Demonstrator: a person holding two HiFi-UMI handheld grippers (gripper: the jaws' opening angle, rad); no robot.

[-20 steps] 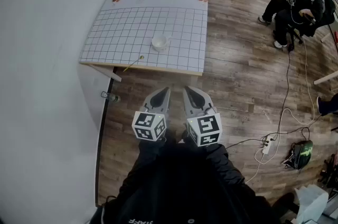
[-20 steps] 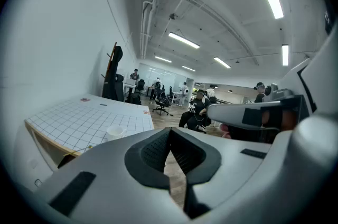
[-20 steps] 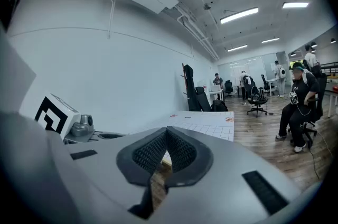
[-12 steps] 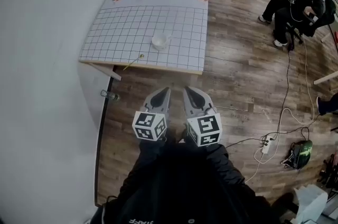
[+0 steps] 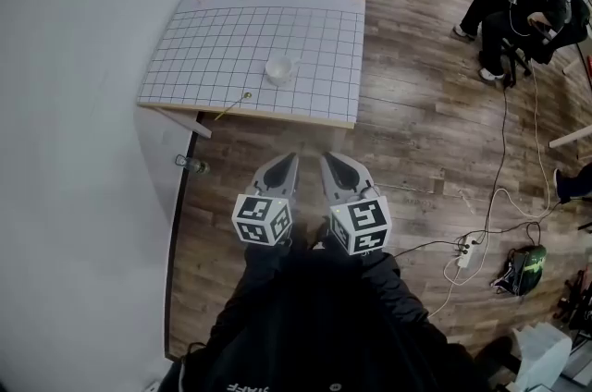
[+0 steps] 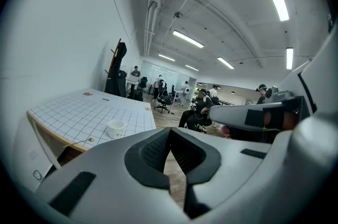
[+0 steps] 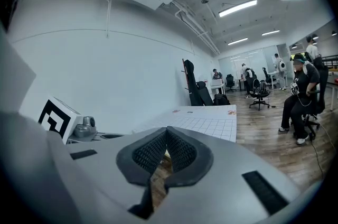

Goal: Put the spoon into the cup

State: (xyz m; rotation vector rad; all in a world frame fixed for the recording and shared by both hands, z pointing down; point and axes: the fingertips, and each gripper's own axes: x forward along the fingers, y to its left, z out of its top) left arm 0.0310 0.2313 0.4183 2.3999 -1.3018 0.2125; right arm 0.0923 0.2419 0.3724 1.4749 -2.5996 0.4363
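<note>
Hardly anything has shifted since a moment ago: the table (image 5: 213, 48) sits a touch farther up my head view, and both grippers stay side by side over the wooden floor (image 5: 416, 131), well short of the table's near edge.

Head view: the left gripper (image 5: 289, 157) and right gripper (image 5: 326, 157) point toward the table, each empty. The white cup (image 5: 279, 68) stands upright on the gridded tabletop, right of centre. The spoon (image 5: 233, 106) lies flat, to the near left of the cup and apart from it, by the table's near edge, its handle reaching slightly past that edge. A seated person (image 5: 518, 6) is at far right.

Left gripper view: I see its jaws pressed together with nothing between them. Cup and spoon show beyond, to the left, on the table.

Right gripper view: its jaws meet at the tips, pinching nothing. The table's far part shows ahead, with the left gripper's marker cube (image 7: 55, 117) at left.
</note>
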